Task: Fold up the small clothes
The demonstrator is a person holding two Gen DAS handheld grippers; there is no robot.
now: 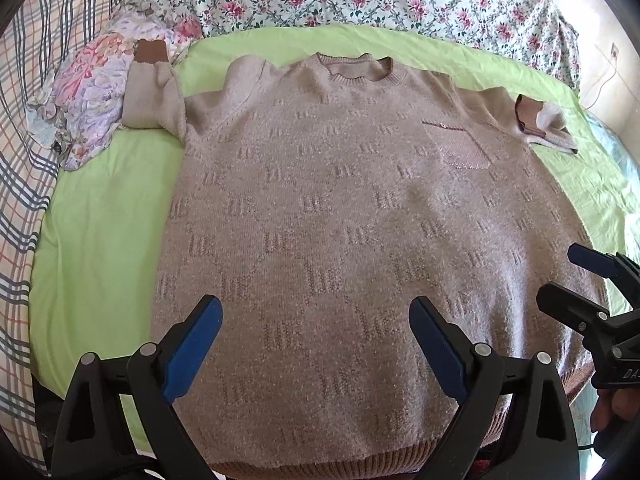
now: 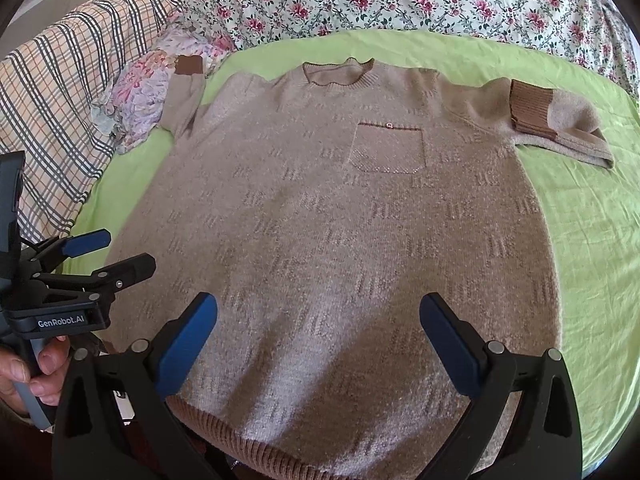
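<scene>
— What do you get through the left wrist camera?

— My left gripper (image 1: 316, 320) hangs over the lower half of the sweater (image 1: 360, 220), jaws spread wide, holding nothing. The sweater lies flat, front up, on the green sheet (image 1: 100, 220) of the bed, collar (image 1: 354, 66) at the far end. Its left sleeve (image 1: 154, 96) bends up onto a flowered cloth (image 1: 92, 96); the other sleeve (image 1: 548, 128) is doubled back at the cuff. My right gripper (image 1: 560, 276) shows at the edge, also parted.

— And through the right wrist camera?

— My right gripper (image 2: 318, 320) hovers above the ribbed hem (image 2: 256, 440), jaws spread and empty. The chest pocket (image 2: 386, 146) faces up, and the left gripper (image 2: 128, 252) sits beside the sweater's edge.

— How would you fold it well?

— No fold looks made yet, I judge. I'd pinch each sleeve near its cuff, lay it straight across the chest, then lift the hem by both corners together and carry it evenly to the collar, so the thick knit doesn't bunch.
</scene>
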